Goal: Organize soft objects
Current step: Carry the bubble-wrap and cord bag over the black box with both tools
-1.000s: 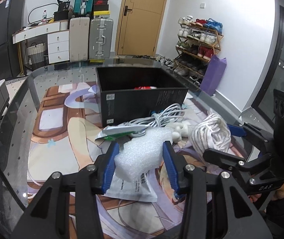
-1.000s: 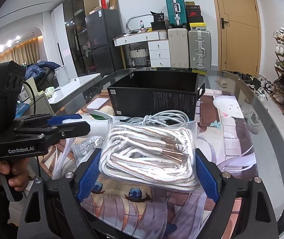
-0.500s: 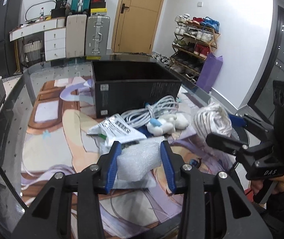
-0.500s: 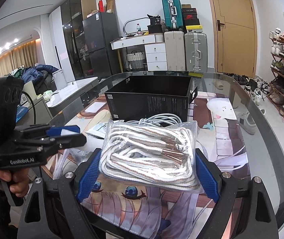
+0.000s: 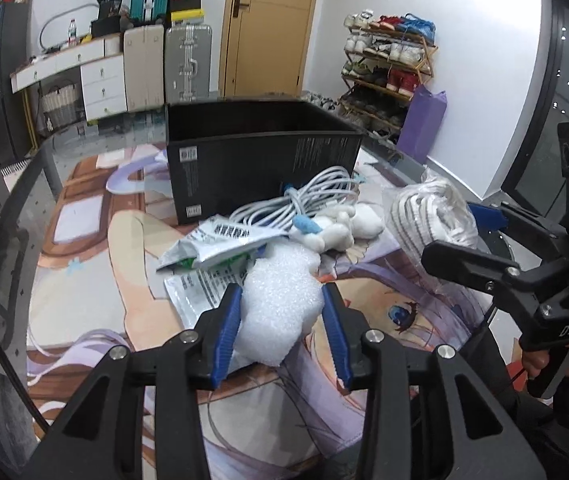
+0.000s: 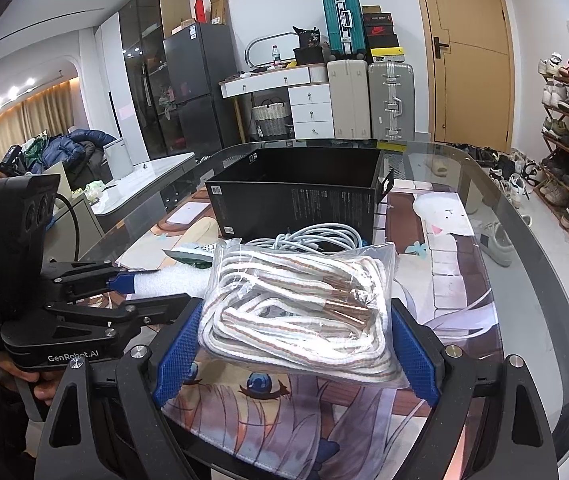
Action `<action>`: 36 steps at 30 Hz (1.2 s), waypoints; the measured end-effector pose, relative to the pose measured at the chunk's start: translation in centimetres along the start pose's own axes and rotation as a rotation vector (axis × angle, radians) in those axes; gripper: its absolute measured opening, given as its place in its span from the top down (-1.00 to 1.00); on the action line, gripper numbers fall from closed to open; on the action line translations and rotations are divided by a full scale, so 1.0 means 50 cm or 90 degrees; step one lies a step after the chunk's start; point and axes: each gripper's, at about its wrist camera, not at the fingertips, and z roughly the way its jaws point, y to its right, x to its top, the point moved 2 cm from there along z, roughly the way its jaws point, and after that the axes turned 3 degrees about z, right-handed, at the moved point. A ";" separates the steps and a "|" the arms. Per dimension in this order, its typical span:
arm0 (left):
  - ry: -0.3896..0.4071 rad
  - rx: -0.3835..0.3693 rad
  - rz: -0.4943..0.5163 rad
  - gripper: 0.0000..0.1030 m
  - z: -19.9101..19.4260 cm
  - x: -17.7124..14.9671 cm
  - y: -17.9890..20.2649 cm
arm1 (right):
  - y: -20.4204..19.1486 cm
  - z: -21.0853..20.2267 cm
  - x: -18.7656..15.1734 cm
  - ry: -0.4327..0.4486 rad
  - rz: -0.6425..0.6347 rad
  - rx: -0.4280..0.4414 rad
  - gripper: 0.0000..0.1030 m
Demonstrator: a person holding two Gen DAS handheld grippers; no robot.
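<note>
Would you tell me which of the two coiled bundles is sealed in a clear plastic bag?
The striped white rope, held in the right gripper; the grey cable by the black box lies bare.

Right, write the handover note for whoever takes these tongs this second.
Left tongs: shut on the white foam piece, held above the mat.
Right tongs: shut on the bagged striped cord, also off the table.
Black box stands open just ahead, past the pile.
On the mat in front of it: grey cable coil, white plush toy, foil pouches.
Done: both items gripped.
Left: drop both in the box, then clear the pile, probably the same way.
</note>
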 end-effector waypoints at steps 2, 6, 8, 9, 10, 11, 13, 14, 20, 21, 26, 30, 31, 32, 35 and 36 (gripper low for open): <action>0.009 -0.006 0.000 0.27 -0.008 0.002 0.000 | 0.002 0.000 0.002 0.003 0.002 -0.001 -0.72; 0.027 -0.017 -0.009 0.28 -0.029 0.007 -0.003 | 0.000 0.001 0.004 0.005 0.003 -0.001 -0.72; 0.035 -0.019 -0.013 0.28 -0.040 0.008 -0.003 | -0.002 0.000 0.004 0.007 0.001 -0.001 -0.72; 0.040 -0.020 -0.016 0.28 -0.046 0.010 -0.004 | -0.003 -0.002 0.002 0.008 0.000 -0.001 -0.72; 0.044 -0.021 -0.020 0.28 -0.051 0.012 -0.005 | -0.005 -0.004 0.003 0.010 0.000 -0.001 -0.72; 0.052 -0.021 -0.024 0.28 -0.058 0.014 -0.006 | -0.008 -0.005 0.003 0.012 -0.002 -0.002 -0.72; 0.063 -0.023 -0.032 0.28 -0.070 0.019 -0.010 | -0.011 -0.006 0.006 0.012 -0.004 0.000 -0.72; 0.068 -0.025 -0.035 0.28 -0.075 0.022 -0.012 | -0.012 -0.006 0.008 0.013 -0.006 0.001 -0.72; 0.091 -0.022 -0.043 0.28 -0.095 0.038 -0.018 | -0.013 -0.011 0.026 0.023 -0.013 0.001 -0.72; 0.092 -0.019 -0.042 0.28 -0.095 0.040 -0.019 | -0.013 -0.010 0.030 0.024 -0.015 0.001 -0.72; 0.100 -0.015 -0.053 0.28 -0.087 0.061 -0.032 | -0.009 -0.004 0.053 0.028 -0.019 -0.007 -0.72; 0.108 -0.007 -0.062 0.28 -0.079 0.080 -0.043 | -0.009 0.005 0.068 0.028 -0.027 -0.011 -0.72; 0.109 -0.007 -0.066 0.28 -0.076 0.087 -0.047 | -0.007 0.008 0.075 0.028 -0.029 -0.011 -0.72; 0.110 -0.006 -0.068 0.28 -0.074 0.090 -0.049 | -0.006 0.011 0.079 0.028 -0.030 -0.012 -0.72; 0.117 -0.003 -0.068 0.28 -0.066 0.108 -0.052 | -0.004 0.018 0.101 0.031 -0.035 -0.017 -0.72; 0.120 -0.001 -0.068 0.28 -0.064 0.114 -0.053 | -0.002 0.021 0.109 0.032 -0.036 -0.018 -0.72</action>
